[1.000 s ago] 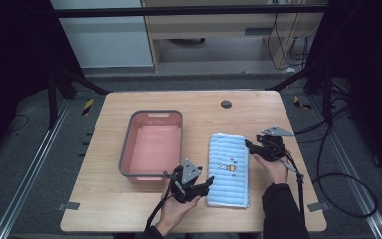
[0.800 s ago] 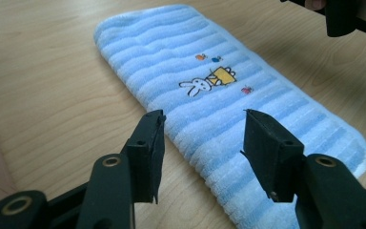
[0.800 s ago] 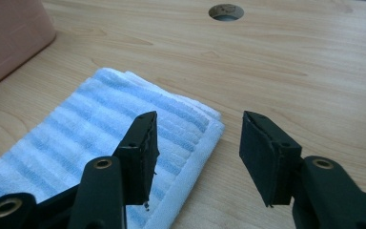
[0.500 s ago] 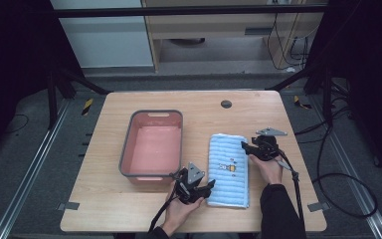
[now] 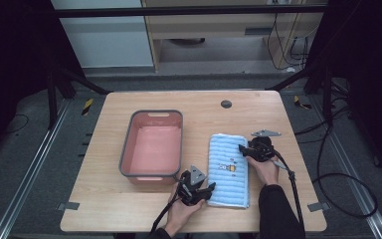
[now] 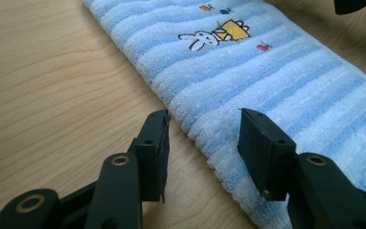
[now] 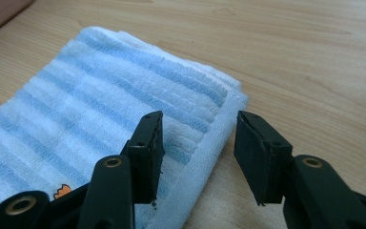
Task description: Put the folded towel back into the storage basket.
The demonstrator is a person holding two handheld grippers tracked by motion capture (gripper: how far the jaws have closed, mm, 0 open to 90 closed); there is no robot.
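Both claws straddling the towel edges
Left claw (image 5: 210, 189) and right claw (image 5: 242, 149) part-open, jaws just closing astride blue striped towel (image 5: 228, 169) edges near bench (image 5: 99, 209) front-right, not gripping.

A light wooden surface (image 5: 144, 99) with rounded corners stands on a grey carpeted floor (image 5: 25, 149). Metal rails (image 5: 30, 172) flank its left and right edges; black-and-yellow tape marks (image 5: 87, 106) lie off both far corners. Beyond the far edge stand a white panel (image 5: 104, 42) and a beige cabinet (image 5: 214, 30). Black cables (image 5: 338, 184) coil on the floor at right. Both sides are dark.
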